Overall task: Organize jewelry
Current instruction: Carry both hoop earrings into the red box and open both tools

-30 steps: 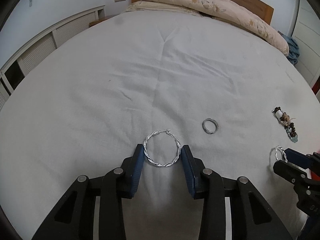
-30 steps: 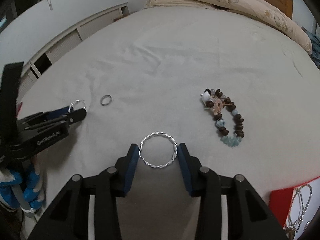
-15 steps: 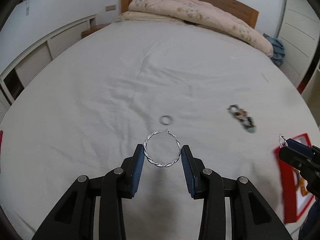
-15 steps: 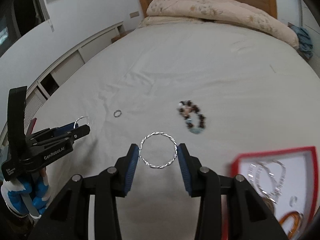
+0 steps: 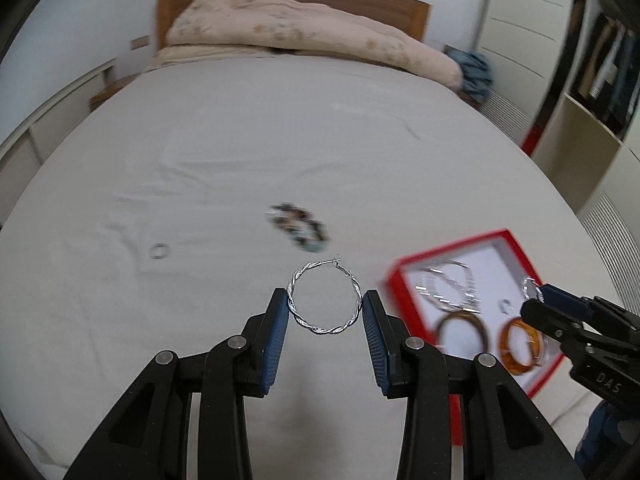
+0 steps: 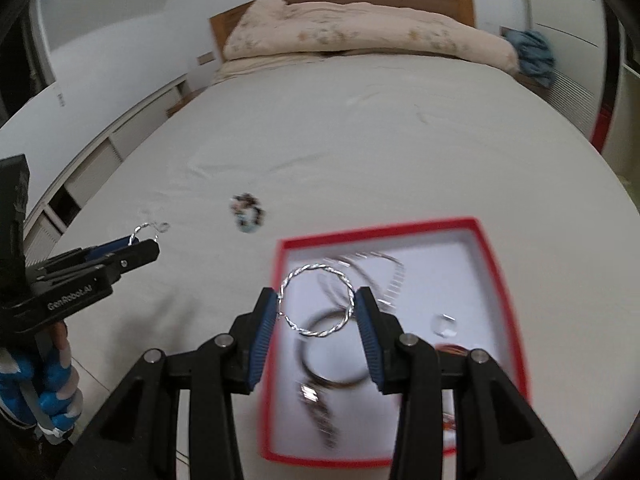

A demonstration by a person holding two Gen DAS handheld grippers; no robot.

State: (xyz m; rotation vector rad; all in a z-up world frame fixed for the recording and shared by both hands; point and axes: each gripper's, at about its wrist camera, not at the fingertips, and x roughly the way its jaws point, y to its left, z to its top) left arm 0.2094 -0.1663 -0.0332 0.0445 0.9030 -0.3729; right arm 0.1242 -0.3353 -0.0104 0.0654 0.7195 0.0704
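My left gripper (image 5: 324,308) is shut on a twisted silver hoop earring (image 5: 298,318), held above the white bed. My right gripper (image 6: 316,306) is shut on a matching twisted hoop earring (image 6: 347,285), held above the red-rimmed jewelry box (image 6: 500,268). The box (image 5: 516,240) holds silver chains, a brown bangle (image 5: 462,326), an orange bangle (image 5: 520,344) and a small ring (image 6: 445,325). A beaded bracelet (image 5: 300,230) and a silver ring (image 5: 159,251) lie on the sheet to the left. The right gripper (image 5: 538,294) shows at the right of the left wrist view.
A rolled floral duvet (image 5: 304,42) lies against the wooden headboard (image 5: 416,10). Blue cloth (image 5: 474,72) sits at the far right corner. Low white cabinets (image 6: 92,160) line the left side. An open wardrobe (image 5: 600,64) stands at the right.
Both grippers have swung right with their hoops. The red box has come into view under the right gripper; the bracelet and ring have slid left.
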